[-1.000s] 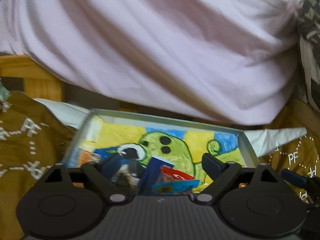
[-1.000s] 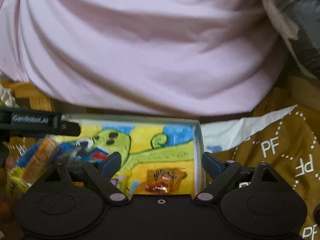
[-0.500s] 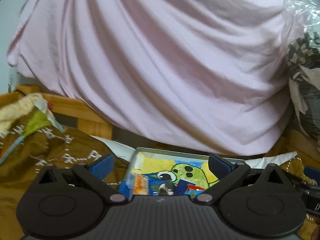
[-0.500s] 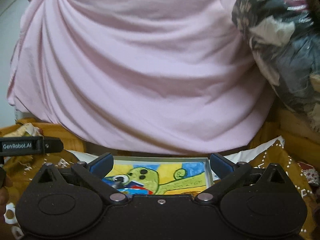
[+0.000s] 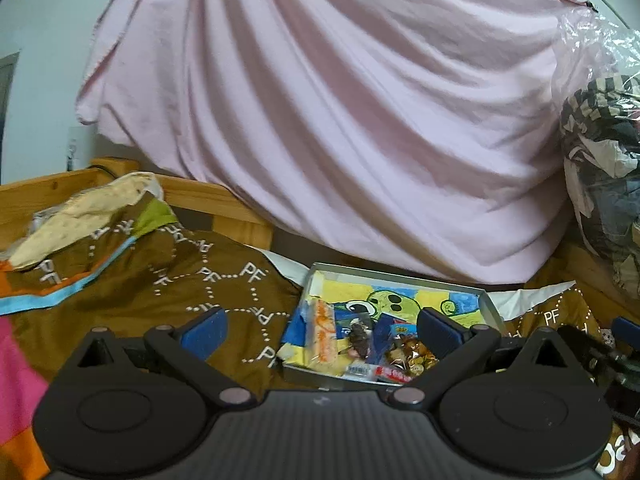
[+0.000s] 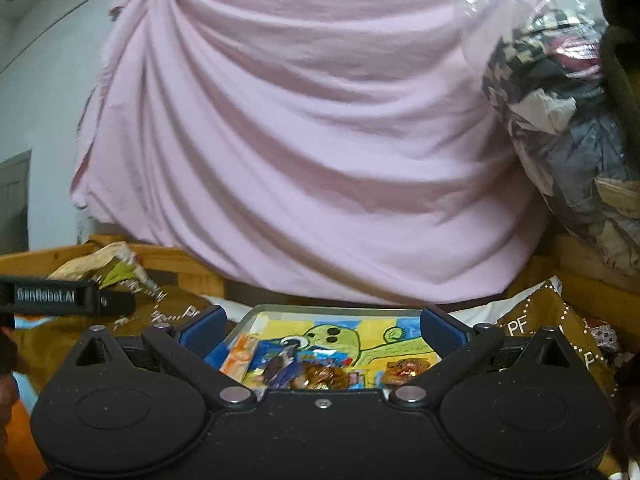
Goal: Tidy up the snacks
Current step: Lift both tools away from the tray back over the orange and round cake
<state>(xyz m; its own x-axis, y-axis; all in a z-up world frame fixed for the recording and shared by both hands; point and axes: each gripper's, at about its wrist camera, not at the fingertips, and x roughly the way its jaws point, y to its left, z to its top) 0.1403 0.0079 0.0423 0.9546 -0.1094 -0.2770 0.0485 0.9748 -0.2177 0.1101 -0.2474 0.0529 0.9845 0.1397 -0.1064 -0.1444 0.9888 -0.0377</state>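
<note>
A big pink sheet [image 5: 352, 128] hangs behind the tray [image 5: 400, 278], and a clear bag of clothes [image 6: 560, 120] stands at the right. The tray lies on a brown bedcover [image 5: 168, 280] and holds the snacks [image 5: 360, 344]. The left gripper [image 5: 320, 330] and the right gripper [image 6: 322, 326] are both wide open and hold nothing. Compared with 1 second ago, both grippers are farther back from the tray, so it looks smaller.
</note>
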